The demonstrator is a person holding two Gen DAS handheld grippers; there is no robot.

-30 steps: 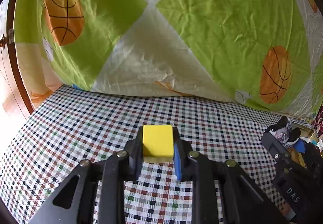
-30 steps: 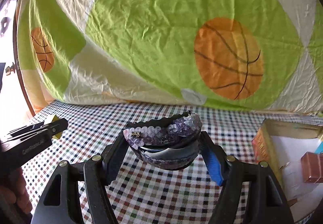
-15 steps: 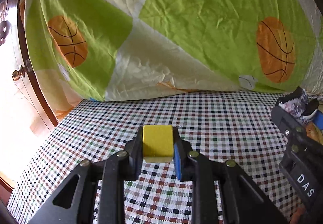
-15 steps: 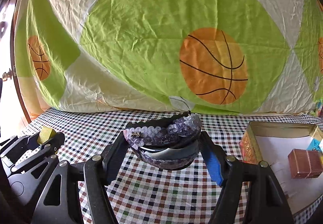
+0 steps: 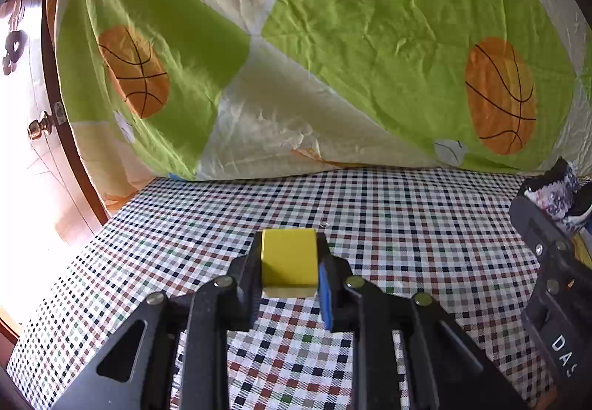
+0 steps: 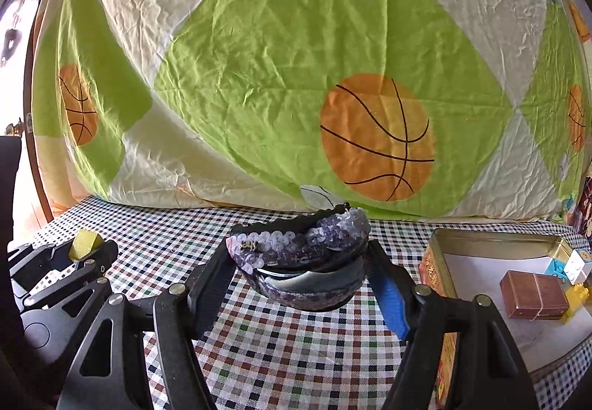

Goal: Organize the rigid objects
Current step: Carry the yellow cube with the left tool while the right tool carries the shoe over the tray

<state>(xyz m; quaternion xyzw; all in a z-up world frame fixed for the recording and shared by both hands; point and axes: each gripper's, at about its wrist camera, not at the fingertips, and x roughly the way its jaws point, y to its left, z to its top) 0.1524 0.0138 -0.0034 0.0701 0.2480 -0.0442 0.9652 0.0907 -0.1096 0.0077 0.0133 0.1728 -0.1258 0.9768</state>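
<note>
Left hand-held gripper (image 5: 290,264): clamped narrow on yellow block (image 5: 288,262), held above checked surface (image 5: 407,225). Right hand-held gripper (image 6: 299,267): half spread, pressed on both ends of sequined hair clip (image 6: 299,251), likewise clear of surface. Open tin (image 6: 492,243): on surface, right of right gripper, containing brown box (image 6: 532,295) and small toy bricks (image 6: 575,280). Basketball-print sheet (image 6: 296,77): hanging beyond both grippers.
</note>
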